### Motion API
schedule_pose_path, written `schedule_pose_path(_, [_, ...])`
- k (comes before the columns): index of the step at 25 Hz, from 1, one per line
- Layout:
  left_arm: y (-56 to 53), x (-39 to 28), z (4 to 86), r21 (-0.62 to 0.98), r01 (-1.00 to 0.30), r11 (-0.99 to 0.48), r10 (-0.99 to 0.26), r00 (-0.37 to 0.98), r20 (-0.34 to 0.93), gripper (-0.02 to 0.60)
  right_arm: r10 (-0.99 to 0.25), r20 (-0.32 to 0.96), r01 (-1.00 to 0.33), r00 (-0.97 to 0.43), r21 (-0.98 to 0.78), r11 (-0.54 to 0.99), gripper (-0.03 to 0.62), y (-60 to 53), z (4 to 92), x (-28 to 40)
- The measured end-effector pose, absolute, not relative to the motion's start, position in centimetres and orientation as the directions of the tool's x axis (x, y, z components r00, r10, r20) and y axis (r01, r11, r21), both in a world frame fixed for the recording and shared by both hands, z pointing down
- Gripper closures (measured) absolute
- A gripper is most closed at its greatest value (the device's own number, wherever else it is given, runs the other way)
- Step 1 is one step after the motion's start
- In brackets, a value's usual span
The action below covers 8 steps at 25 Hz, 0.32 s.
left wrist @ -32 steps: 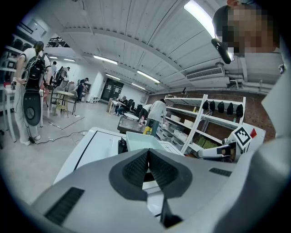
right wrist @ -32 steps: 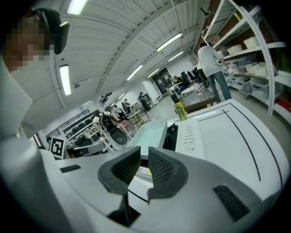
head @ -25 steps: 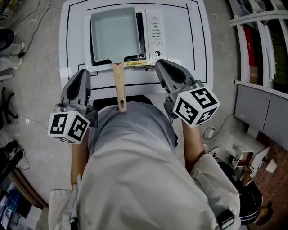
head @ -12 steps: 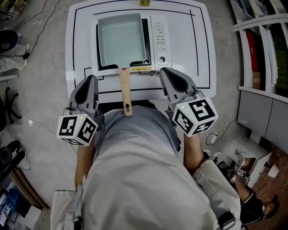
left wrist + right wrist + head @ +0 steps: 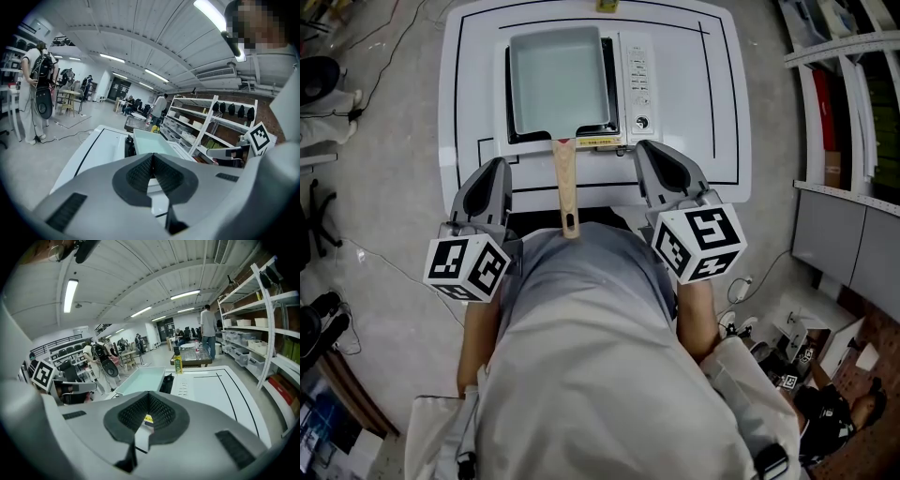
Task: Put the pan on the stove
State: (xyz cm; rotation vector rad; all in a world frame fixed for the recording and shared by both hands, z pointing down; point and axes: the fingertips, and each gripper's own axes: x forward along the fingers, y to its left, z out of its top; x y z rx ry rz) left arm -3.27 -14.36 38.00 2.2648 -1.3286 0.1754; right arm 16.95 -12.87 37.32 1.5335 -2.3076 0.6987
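The pan [image 5: 559, 80] already sits on the stove [image 5: 635, 70], so your left gripper [image 5: 496, 167] and right gripper [image 5: 652, 150] hang either side of its handle [image 5: 566, 183], both closed on nothing. The task looks done.

Right gripper [image 5: 149, 397] jaws together, empty; pan [image 5: 140, 380] on stove [image 5: 167, 383] ahead

Grey floor [image 5: 384, 187], shelves [image 5: 262, 310] & ceiling strip lights [image 5: 70, 295]

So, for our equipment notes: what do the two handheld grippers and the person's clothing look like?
The left gripper and right gripper are alike: smooth grey moulded shells, black ribbed pads lining the fingers, and a white cube with black square markers at each rear. The person wears a pale grey top.
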Motion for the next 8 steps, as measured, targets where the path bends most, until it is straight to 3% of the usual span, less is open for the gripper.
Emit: schedule_pose_path(8, [-14.09,-3.22,39.00,0.355,-0.851,-0.387,-0.769,0.510,0.384,0.574,-0.774,0.504,-0.923,-0.382,-0.250,0.292,0.585,-12.70,38.03,16.87])
